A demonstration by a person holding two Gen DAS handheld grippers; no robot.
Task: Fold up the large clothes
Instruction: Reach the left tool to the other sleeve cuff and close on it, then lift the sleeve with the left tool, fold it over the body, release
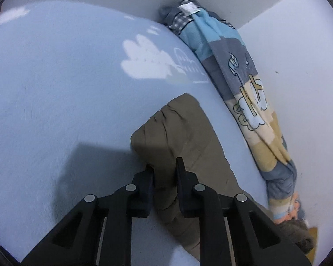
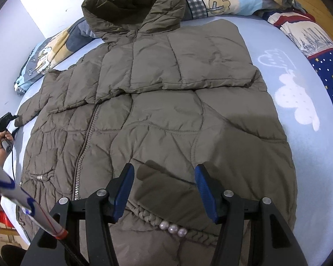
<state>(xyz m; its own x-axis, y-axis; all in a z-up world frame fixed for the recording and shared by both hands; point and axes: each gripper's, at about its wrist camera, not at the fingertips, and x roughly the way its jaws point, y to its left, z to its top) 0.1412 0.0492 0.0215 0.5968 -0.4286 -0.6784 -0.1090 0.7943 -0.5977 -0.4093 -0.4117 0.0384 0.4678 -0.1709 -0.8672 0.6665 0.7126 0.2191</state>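
The left tool (image 1: 164,166) is pinched tight on the end of the sleeve (image 1: 177,133) of the puffy brown jacket (image 2: 157,102). The right tool (image 2: 164,173) hangs half open just over the jacket's front, holding nothing. The jacket lies flat on the soft blue bed (image 2: 310,155), quilted and wrinkly, hood (image 2: 131,4) up top.
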